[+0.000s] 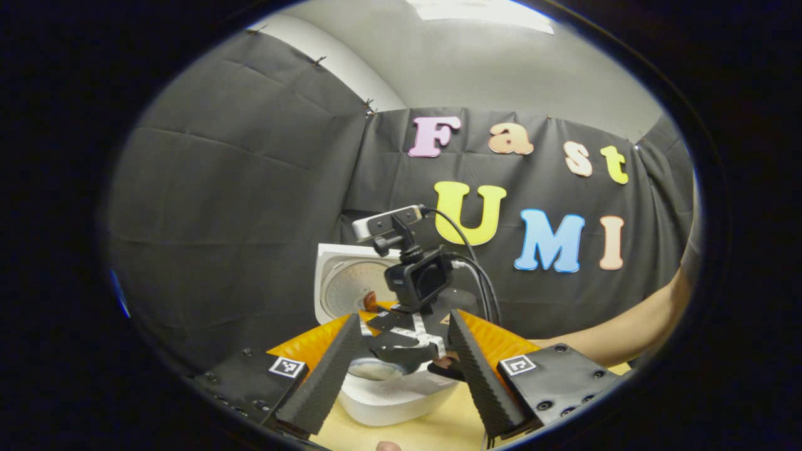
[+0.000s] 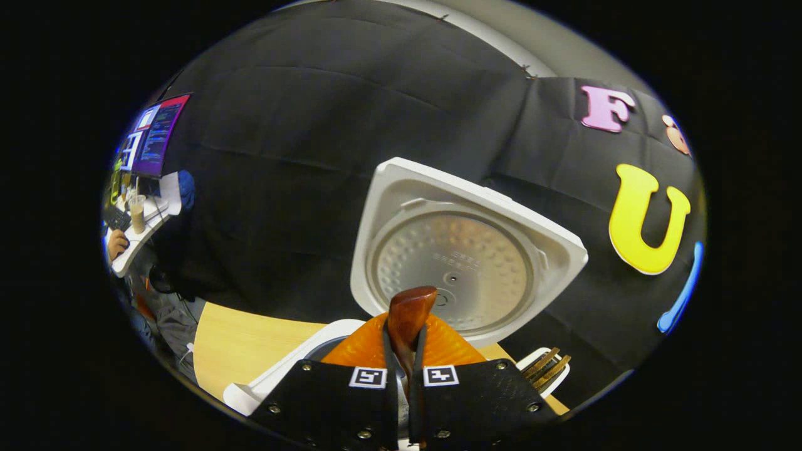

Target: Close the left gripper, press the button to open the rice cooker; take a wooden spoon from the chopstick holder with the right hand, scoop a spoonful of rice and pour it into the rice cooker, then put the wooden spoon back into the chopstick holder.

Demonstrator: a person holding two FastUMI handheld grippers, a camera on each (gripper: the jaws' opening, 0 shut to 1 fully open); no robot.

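Note:
The white rice cooker stands on the table with its lid raised. My left gripper is open, its fingers spread wide to either side of the cooker and apart from it. Over the inner pot hangs my right gripper, carrying its cameras. In the right gripper view, my right gripper is shut on the brown wooden spoon, whose end sticks up past the fingertips. Behind it is the lid's metal inner plate, and the cooker's rim shows below left.
A white chopstick holder with wooden sticks in it stands at the lower right, beside the cooker. A bare forearm reaches in from the right. The wooden table runs left; beyond it is a desk with a monitor.

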